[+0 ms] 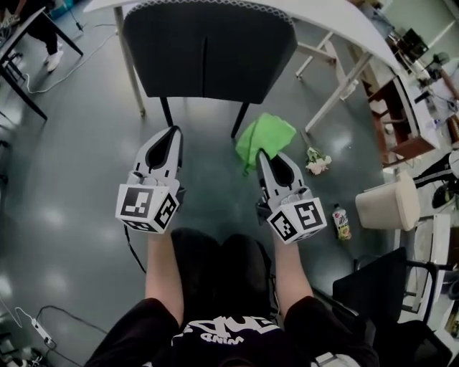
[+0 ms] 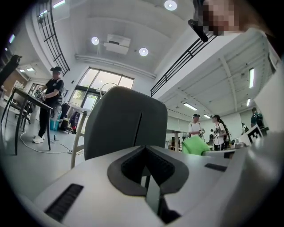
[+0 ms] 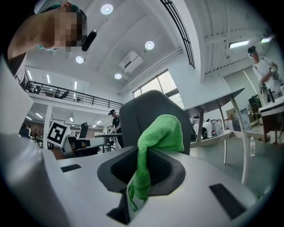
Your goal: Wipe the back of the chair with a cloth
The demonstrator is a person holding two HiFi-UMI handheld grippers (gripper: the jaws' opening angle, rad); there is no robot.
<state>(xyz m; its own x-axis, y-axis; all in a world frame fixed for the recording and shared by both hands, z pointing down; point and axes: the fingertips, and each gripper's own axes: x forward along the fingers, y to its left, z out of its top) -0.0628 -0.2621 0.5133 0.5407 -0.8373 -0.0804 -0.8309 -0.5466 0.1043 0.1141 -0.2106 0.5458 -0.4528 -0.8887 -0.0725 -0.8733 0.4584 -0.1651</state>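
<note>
Most of the head view was grey floor [image 1: 72, 165], with a white table [image 1: 337, 14] running across its top edge. One dark grey chair [image 1: 208, 50] stood tucked under that table, its back turned toward the person and its thin dark legs planted on the floor. Both grippers were held low in front of the chair back, side by side and apart from each other, neither touching the chair. The left gripper [image 1: 172, 132] pointed at the lower left of the chair back; in the left gripper view its jaws were drawn together to a thin seam with nothing between them. The right gripper [image 1: 263, 154] pointed at the lower right, and its jaws were clamped on a green cloth [image 1: 264, 137]. In the right gripper view one narrow fold of the cloth ran down between the jaws while the rest bunched up above the tips, in front of the chair back. Seen from the head, the loose part of the cloth spread out beyond the jaw tips, beside the chair's right leg. A beige tub [image 1: 387, 204] lay tipped on the floor well to the right, a small bottle [image 1: 341, 222] stood near it, and a crumpled pale scrap [image 1: 316, 162] lay between the cloth and the tub.
</note>
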